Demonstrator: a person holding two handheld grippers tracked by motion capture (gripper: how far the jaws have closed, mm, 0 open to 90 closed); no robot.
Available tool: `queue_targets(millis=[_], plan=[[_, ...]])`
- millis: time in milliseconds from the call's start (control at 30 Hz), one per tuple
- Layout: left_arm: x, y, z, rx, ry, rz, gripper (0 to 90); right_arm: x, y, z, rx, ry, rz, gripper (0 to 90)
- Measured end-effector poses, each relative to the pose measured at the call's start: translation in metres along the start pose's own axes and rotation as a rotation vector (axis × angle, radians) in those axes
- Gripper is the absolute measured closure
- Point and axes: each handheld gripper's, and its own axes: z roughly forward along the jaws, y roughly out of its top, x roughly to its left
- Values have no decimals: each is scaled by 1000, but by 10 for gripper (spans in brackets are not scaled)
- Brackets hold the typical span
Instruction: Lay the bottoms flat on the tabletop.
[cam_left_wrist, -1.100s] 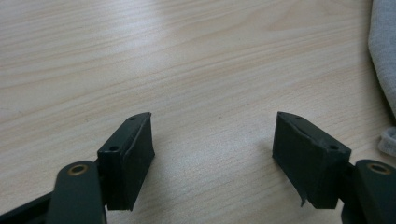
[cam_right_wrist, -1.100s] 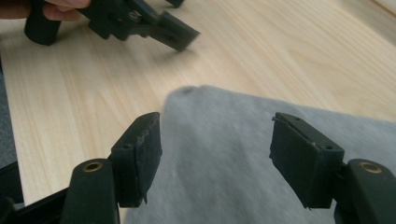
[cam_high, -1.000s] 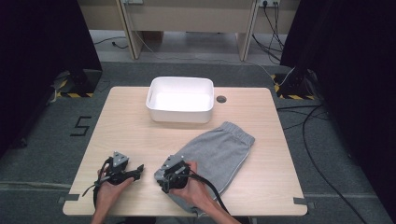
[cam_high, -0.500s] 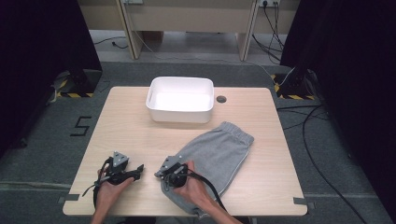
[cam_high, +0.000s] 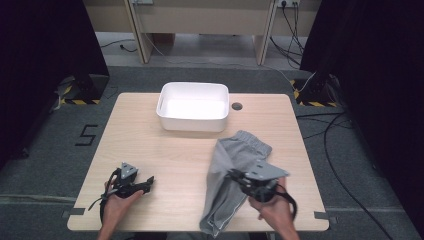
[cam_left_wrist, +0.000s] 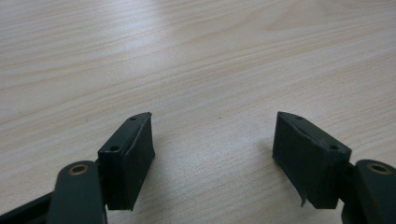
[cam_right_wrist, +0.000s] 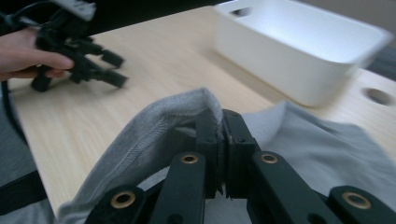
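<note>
Grey shorts (cam_high: 222, 165) lie on the right half of the wooden table (cam_high: 165, 150), folded lengthwise, their lower end reaching the front edge. My right gripper (cam_high: 232, 175) is shut on a lifted fold of that grey cloth (cam_right_wrist: 154, 126), and in the right gripper view the jaws (cam_right_wrist: 222, 121) are pressed together with the hem draped over them. My left gripper (cam_high: 148, 183) rests low at the table's front left, held by a hand. Its jaws (cam_left_wrist: 212, 135) stand wide open over bare wood, with nothing between them.
A white rectangular bin (cam_high: 192, 107) stands at the back middle of the table, and it looks empty (cam_right_wrist: 299, 51). A round cable hole (cam_high: 236, 106) sits just right of it. Bare wood lies between the two grippers. Cables run on the floor at the right.
My right gripper has moved right and slightly forward with the cloth's edge, folding the shorts over into a narrower strip. The left gripper has stayed where it was.
</note>
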Motion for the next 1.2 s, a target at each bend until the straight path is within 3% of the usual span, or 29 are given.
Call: queue_targets(millis=[133,233,300,433,567,633,733,833,900,1033,1133,1200], plan=[[0,0,0,0,0,0,279,-17,-26,-27,16,-58,59,863],[0,0,0,0,2,1,280,-23,-45,-27,76,-82,81,860],[0,0,0,-1,1,-1,280,-27,-57,-25,90,-60,121,860],[0,0,0,-1,-2,0,281,-30,-69,-21,117,-55,143,857],[-2,0,-1,-8,-26,10,334,-34,-72,-16,143,-47,160,794],[-5,1,-1,-20,-72,-32,348,-32,-73,-13,147,-18,161,792],[-16,8,0,-45,-128,-47,367,-21,-70,-4,168,22,104,855],[-34,20,4,-62,-193,-21,371,-7,-65,7,204,64,32,862],[-45,27,6,-74,-227,-4,372,-1,-63,14,227,100,18,842],[-62,36,15,-60,-254,47,364,-4,-57,11,223,134,55,639],[-72,37,23,-37,-257,76,356,-15,-43,2,171,95,71,555],[-77,36,28,-17,-231,116,348,-25,-33,0,156,66,67,547]])
